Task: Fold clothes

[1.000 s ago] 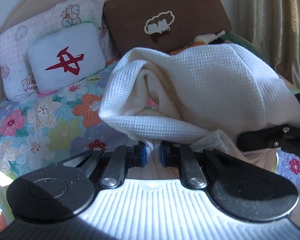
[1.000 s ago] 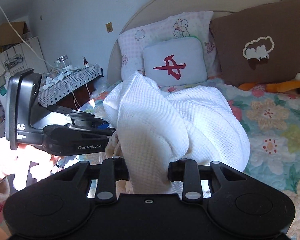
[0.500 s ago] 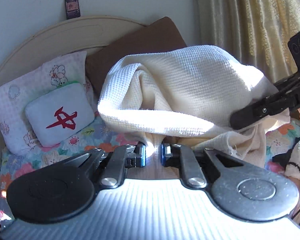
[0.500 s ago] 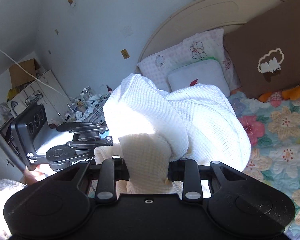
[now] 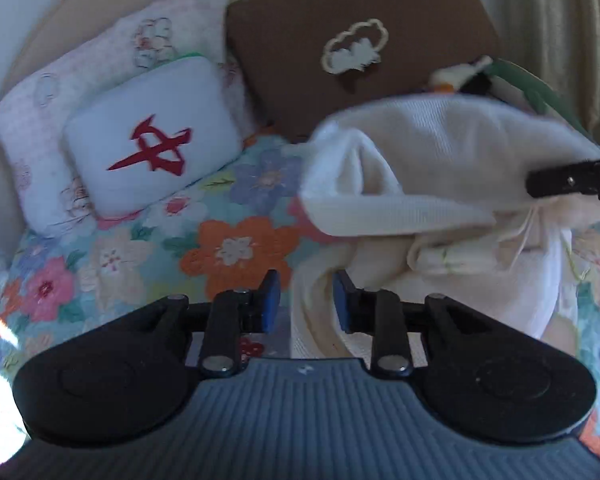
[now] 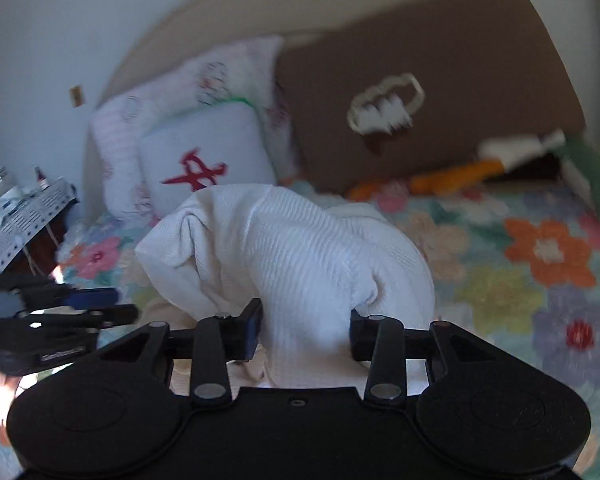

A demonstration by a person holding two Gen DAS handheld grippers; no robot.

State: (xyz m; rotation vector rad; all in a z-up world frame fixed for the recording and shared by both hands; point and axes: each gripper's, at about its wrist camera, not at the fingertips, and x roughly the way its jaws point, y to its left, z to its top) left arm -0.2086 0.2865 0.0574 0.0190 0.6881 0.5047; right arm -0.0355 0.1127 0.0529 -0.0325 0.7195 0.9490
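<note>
On the floral quilt (image 5: 236,248), going L to R: pink floral pillow (image 5: 112,64) at the curved headboard, white cushion w/ red mark (image 5: 152,140) leaning on it, then the brown cushion w/ cloud patch (image 5: 356,32), then the white waffle-knit garment (image 5: 432,152) bunched at R, w/ the olive curtain (image 5: 560,32) behind. Left gripper (image 5: 302,300) had just opened: half a sec earlier its blue pads pinched the cloth, but by this frame the fingers stood apart, a fold only brushing the R pad, not clamped. Both views had also dropped from raised to low over the bed. My read: the left side's hold was being let go so the garment could be laid down or regripped; nothing yet looked folded. Right gripper (image 6: 304,326) had a thick wad of the garment filling the gap betw. its fingers, so apparently clamped on it, as before. In the left view its black finger poked into the cloth at far R. Garment was soft, ribbed-grid knit, lumpy & domed, a drawcord hanging loose. Quilt was flat, stitched, bright. Frames were motion-blurred.
</note>
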